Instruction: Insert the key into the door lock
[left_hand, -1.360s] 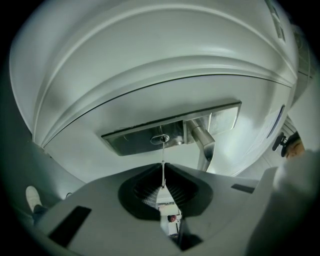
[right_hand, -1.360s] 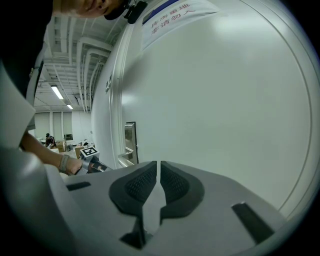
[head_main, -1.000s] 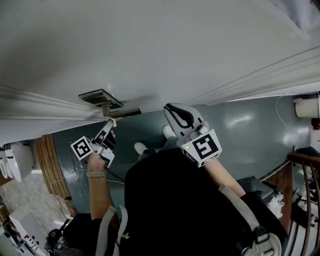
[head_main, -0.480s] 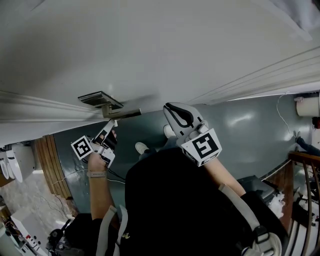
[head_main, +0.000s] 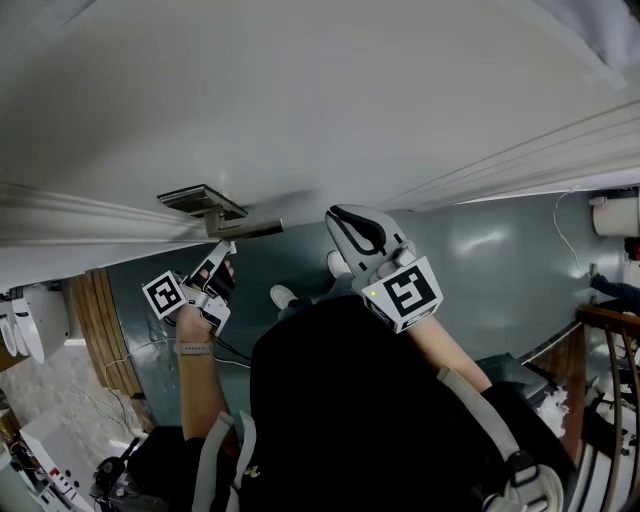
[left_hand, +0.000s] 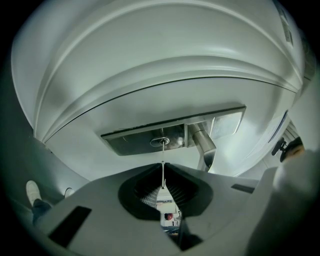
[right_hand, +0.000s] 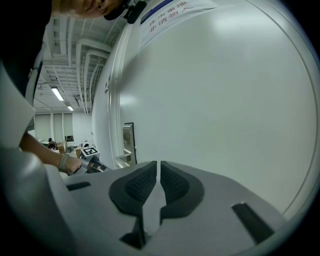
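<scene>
A thin silver key (left_hand: 162, 167) is pinched edge-on between the pads of my left gripper (left_hand: 162, 186). Its tip sits in the keyhole (left_hand: 161, 142) of the metal lock plate (left_hand: 131, 140) on the white door (left_hand: 165, 60). The head view shows the left gripper (head_main: 221, 250) just below the lock plate (head_main: 200, 198) and lever handle (head_main: 247, 229). My right gripper (head_main: 345, 222) hangs shut and empty close to the door, right of the handle. The right gripper view has the right gripper (right_hand: 158, 176) with its jaws together, the lock plate (right_hand: 128, 140) at left.
The lever handle (left_hand: 204, 144) juts out right of the keyhole. A grey floor (head_main: 480, 260) lies below the door, with the person's shoes (head_main: 284, 297) on it. A wooden railing (head_main: 612, 340) stands at right, a paper notice (right_hand: 170, 11) high on the door.
</scene>
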